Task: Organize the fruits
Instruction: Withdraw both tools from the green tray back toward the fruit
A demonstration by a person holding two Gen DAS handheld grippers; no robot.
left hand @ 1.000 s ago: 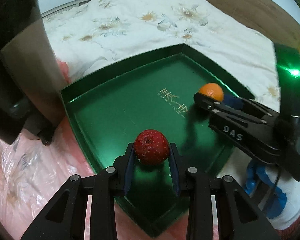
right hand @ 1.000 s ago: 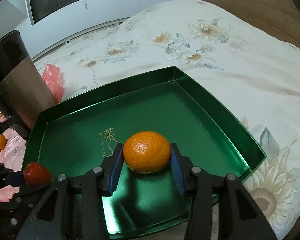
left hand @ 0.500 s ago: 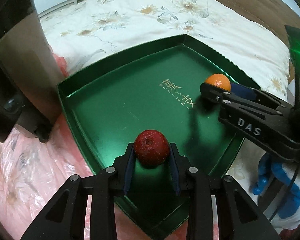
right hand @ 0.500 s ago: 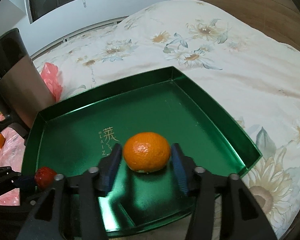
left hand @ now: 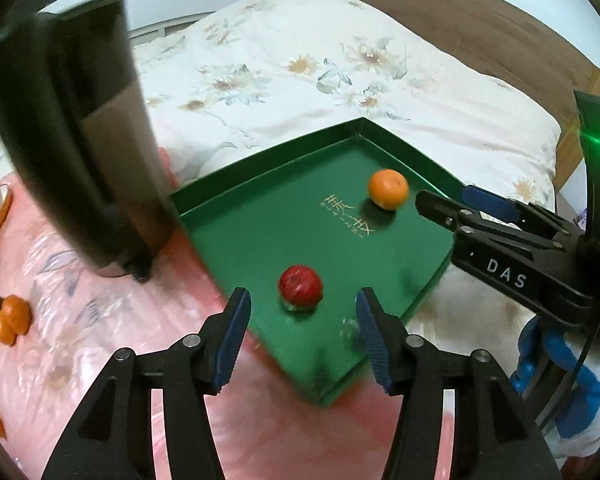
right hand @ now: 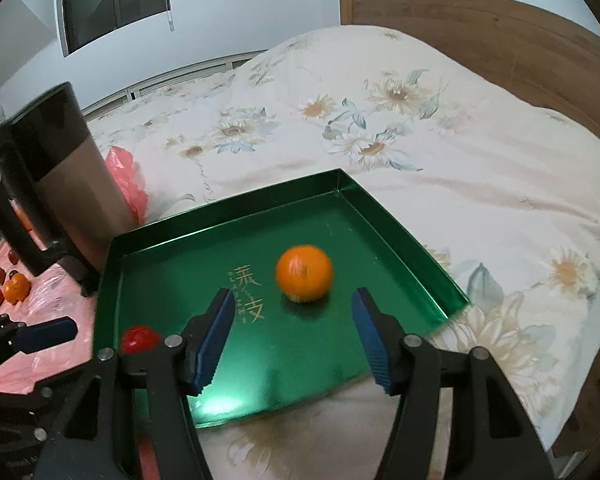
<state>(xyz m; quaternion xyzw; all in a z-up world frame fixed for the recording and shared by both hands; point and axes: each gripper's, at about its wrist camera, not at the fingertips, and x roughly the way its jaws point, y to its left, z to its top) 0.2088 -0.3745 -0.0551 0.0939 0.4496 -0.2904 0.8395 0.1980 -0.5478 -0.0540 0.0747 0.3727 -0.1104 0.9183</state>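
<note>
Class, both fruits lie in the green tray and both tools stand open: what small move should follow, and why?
Probably swing the left tool toward the loose orange fruit on the pink sheet. The round red fruit and round orange fruit already sit free in the green metal tray.

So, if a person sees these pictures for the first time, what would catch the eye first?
Probably the shiny green metal tray lying on the flowered bed cover. Two fruits sit apart in it: a round orange mandarin near the middle and a small red fruit by the near edge. In front of each fruit, a black gripper with blue pads stands open: left gripper, right gripper.
</note>
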